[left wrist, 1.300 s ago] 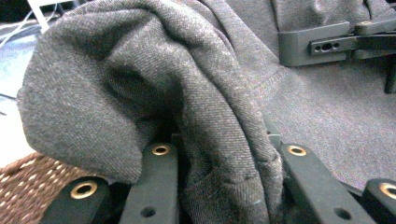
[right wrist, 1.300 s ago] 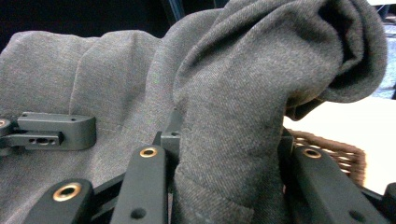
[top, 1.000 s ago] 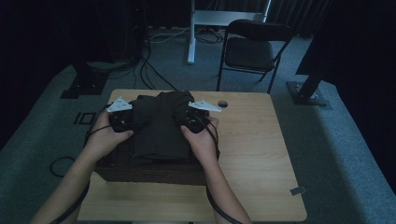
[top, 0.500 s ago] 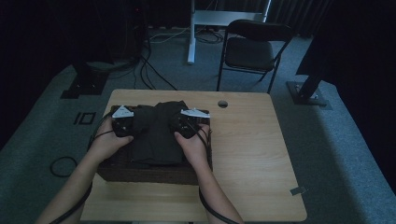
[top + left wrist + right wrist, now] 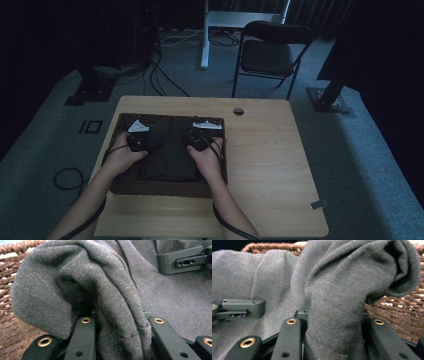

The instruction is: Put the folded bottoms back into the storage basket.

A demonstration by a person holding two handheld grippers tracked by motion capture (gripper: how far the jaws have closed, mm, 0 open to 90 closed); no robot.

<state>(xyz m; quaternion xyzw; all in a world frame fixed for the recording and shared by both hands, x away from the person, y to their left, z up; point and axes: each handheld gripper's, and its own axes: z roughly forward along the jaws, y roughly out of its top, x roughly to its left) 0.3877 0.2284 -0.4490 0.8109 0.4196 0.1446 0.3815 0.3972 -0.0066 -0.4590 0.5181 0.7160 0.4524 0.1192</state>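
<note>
We are holding a folded dark grey garment [image 5: 169,152] with both claws and setting it into the brown wicker basket [image 5: 165,187] sitting on the left half of the wooden tabletop [image 5: 270,160]. From the high view, the left claw [image 5: 138,139] is gripping the garment's left side and the right claw [image 5: 197,140] is gripping its right side, both near the far end of the fold, hands resting low inside the basket. In the left gripper view, the jaws are clamped on a thick bunched fold of the grey cloth [image 5: 105,305], wicker weave [image 5: 10,290] showing just beside it; the other claw's jaw tip [image 5: 180,261] is lying on the fabric farther off. In the right gripper view, same story: jaws pinched on a rolled hump of the cloth [image 5: 342,297], basket wall [image 5: 402,310] just behind, other claw's jaw [image 5: 242,308] lying on the flat part of the garment. We are judging this as the placing step, nearly done: the garment is looking flat and centred in the basket, touching its floor over most of its area, only the gripped corners are standing up. The next move is calling for both claws to let go together, then lift straight up so the fabric is not snagging on the jaws and dragging the fold open. Behind the tabletop, a folding chair [image 5: 272,50] is standing on the grey carpet.
</note>
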